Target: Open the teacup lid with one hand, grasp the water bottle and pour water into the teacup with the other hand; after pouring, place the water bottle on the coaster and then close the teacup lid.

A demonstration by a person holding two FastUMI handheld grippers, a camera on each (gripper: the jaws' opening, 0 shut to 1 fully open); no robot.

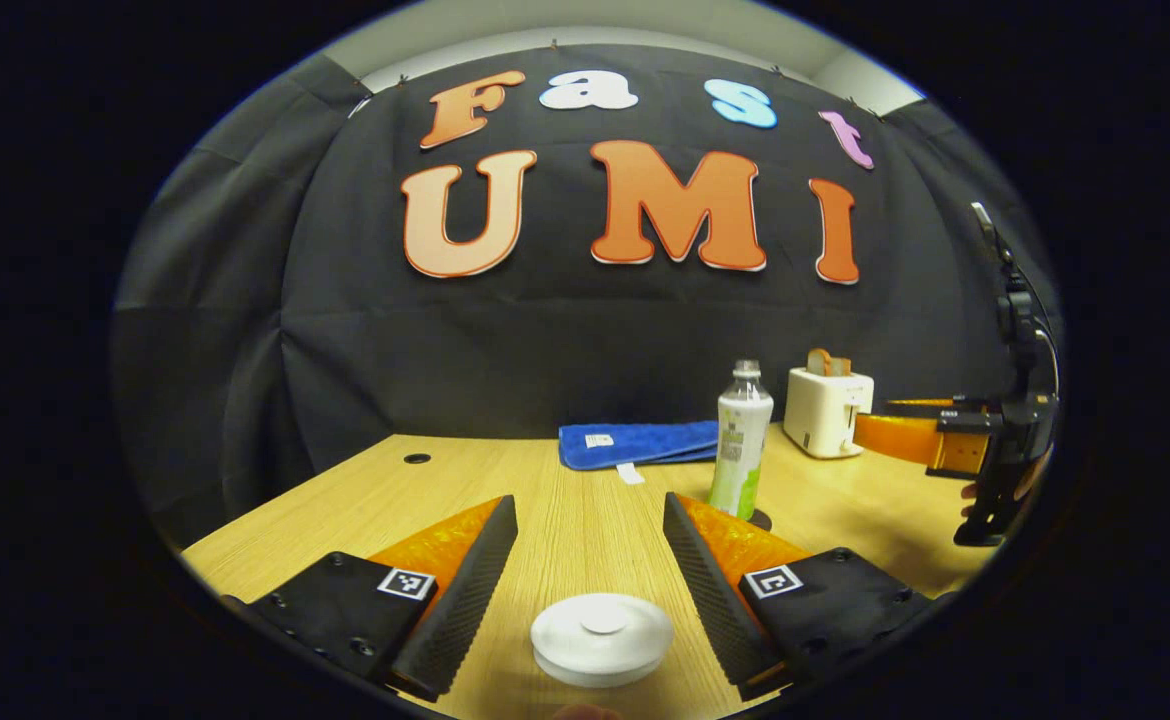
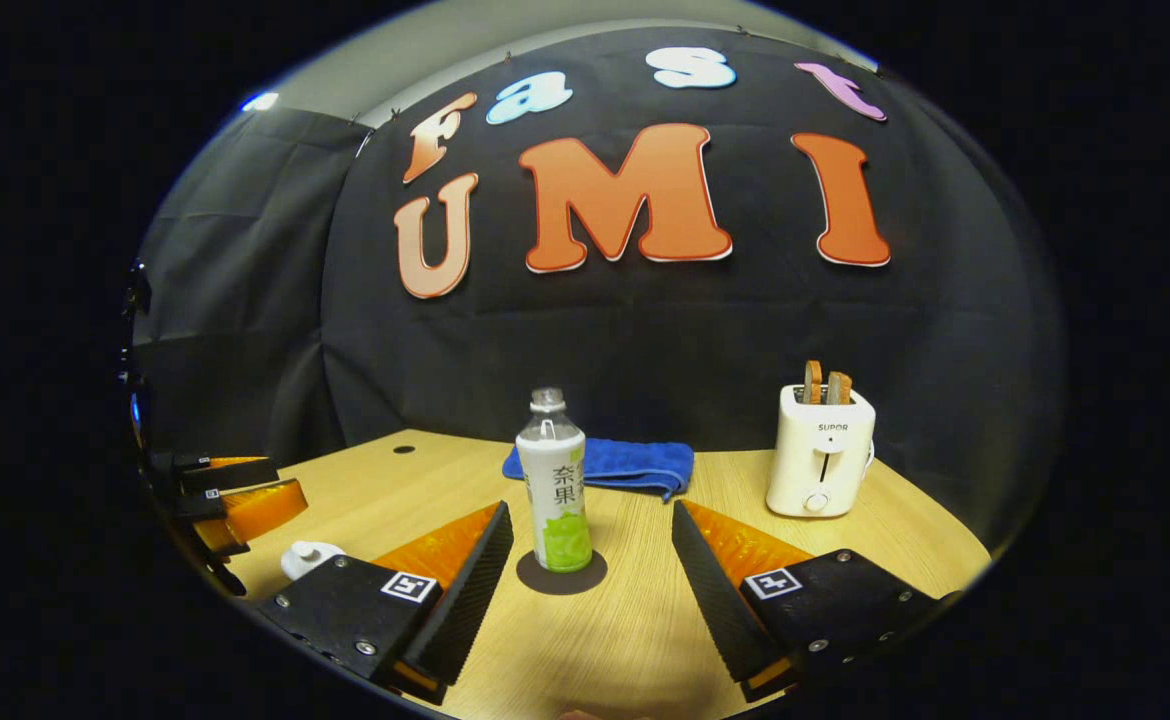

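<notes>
Left gripper [image 1: 590, 560] hangs spread around the lidded teacup [image 1: 602, 637], right gripper [image 2: 593, 565] spread facing the water bottle [image 2: 552, 480] upright on its coaster [image 2: 562, 574] beyond.

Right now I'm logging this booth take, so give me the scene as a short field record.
left gripper: open, teacup lid between its fingers, not gripped
right gripper: open, facing the bottle
teacup lid: white, on the cup
water bottle: upright on the coaster
coaster: dark, round
table: light wood
background: blue towel, white toaster holding toast
</notes>
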